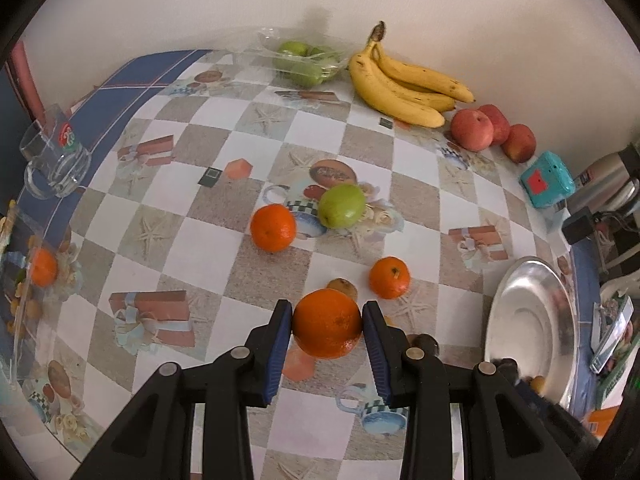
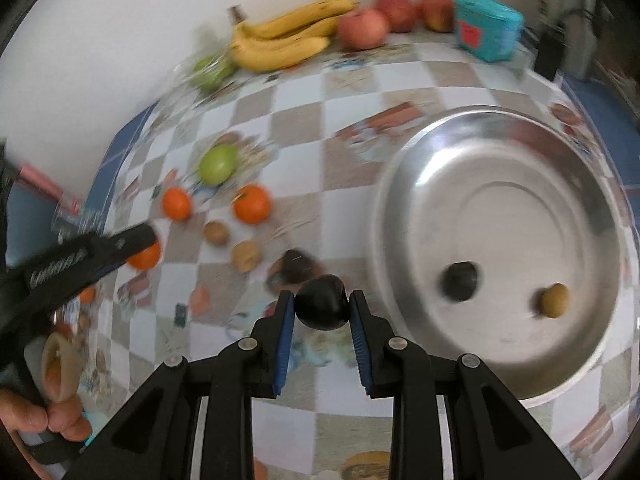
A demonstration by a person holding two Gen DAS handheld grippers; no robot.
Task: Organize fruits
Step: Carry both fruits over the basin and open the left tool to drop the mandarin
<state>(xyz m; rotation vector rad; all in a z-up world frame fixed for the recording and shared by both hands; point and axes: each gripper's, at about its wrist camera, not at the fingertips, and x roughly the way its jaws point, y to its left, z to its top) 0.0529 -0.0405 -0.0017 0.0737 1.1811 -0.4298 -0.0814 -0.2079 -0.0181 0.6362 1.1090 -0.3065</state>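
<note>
My left gripper (image 1: 327, 314) is shut on an orange (image 1: 327, 323) just above the checkered tablecloth. My right gripper (image 2: 322, 300) is shut on a dark plum (image 2: 321, 307) left of the metal bowl (image 2: 400, 216). The bowl holds another dark plum (image 2: 460, 286) and a brown kiwi (image 2: 554, 300). Two more oranges (image 1: 273, 227) (image 1: 389, 277), a green apple (image 1: 342, 205) and a brown kiwi (image 1: 343, 288) lie loose on the table. The left gripper with its orange also shows in the right wrist view (image 2: 145, 256).
Bananas (image 1: 404, 84), red apples (image 1: 492, 130) and a clear tray of green apples (image 1: 306, 60) line the back wall. A teal box (image 1: 547, 180) stands at the right, a glass mug (image 1: 54, 160) at the left. Another orange (image 1: 43, 267) lies by the left edge.
</note>
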